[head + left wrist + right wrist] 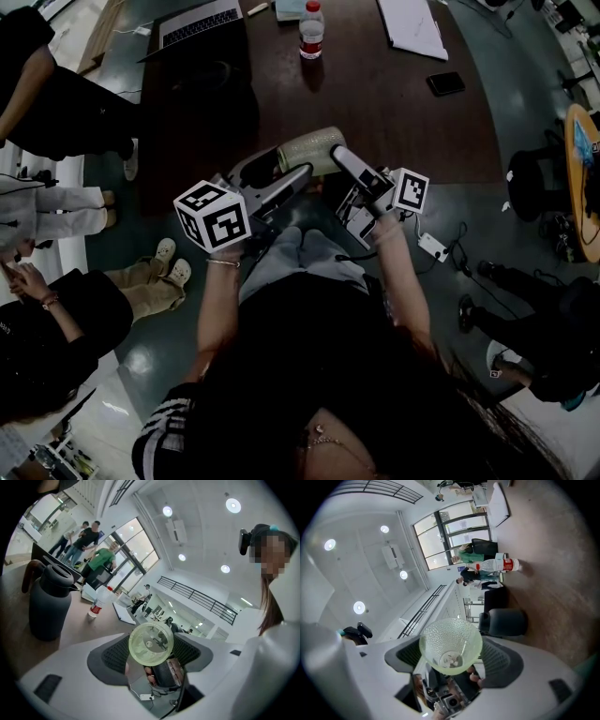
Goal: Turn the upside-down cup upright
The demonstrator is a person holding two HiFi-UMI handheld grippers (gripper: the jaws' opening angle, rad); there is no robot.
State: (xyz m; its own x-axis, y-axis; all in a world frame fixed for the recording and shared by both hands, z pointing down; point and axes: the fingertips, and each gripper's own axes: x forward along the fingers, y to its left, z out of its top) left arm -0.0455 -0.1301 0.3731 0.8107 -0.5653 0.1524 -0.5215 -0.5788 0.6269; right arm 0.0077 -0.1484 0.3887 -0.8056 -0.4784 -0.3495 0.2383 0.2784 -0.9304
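The pale green dimpled plastic cup (309, 148) lay sideways in the air at the brown tabletop's (375, 112) near edge. Only the left gripper view showed its round base, pinched by the wide-set left gripper (151, 651). The right gripper view looked into its mouth, where the right gripper (451, 653) clamped the rim. Bare tabletop ran toward 12 o'clock as far as a clear red-labelled water bottle (311, 30).

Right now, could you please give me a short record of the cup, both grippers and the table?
cup: translucent, on its side, off the table
left gripper: shut on the cup, facing its base
right gripper: shut on the cup, facing its open mouth
table: holds bottle, laptop, phone, dark jug
status: not yet upright
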